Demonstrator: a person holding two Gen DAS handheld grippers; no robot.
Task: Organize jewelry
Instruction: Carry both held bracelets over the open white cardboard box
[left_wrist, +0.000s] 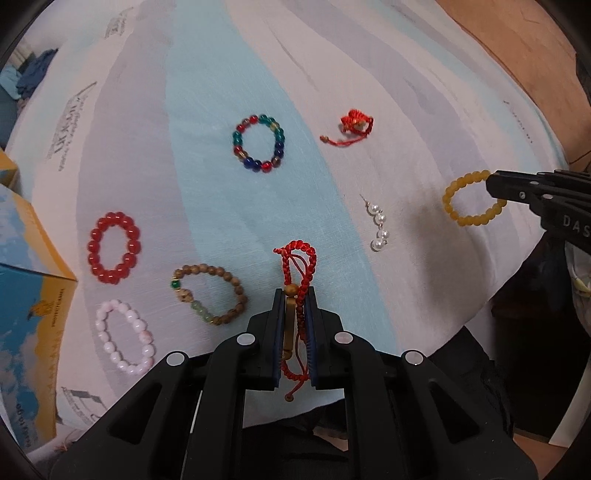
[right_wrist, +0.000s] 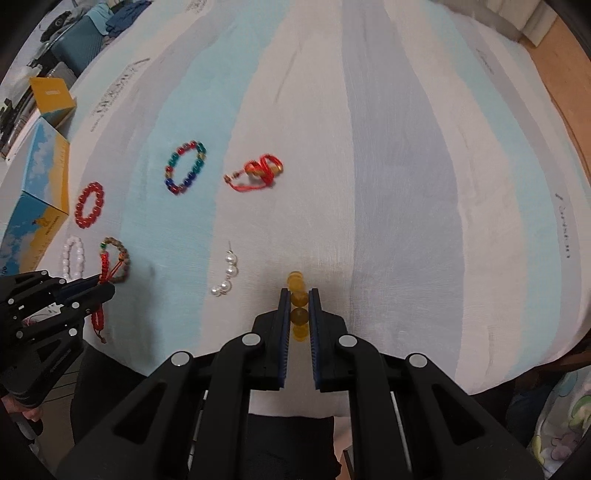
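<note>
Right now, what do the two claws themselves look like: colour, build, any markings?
Both are matte black plastic. The left claw and right claw each have two flat, parallel fingers lined with ribbed blue pads. Angular black linkage arms with triangular cut-outs carry round silver pivot pins. White letters "DAS" show on the right claw's side in the left wrist view. No cables or sleeves are clearly visible.

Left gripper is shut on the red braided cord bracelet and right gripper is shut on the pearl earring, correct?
Not quite. The right gripper is shut on the yellow bead bracelet, as the right wrist view shows; the pearl earring lies untouched on the cloth. The left gripper does hold the red braided cord bracelet.
</note>
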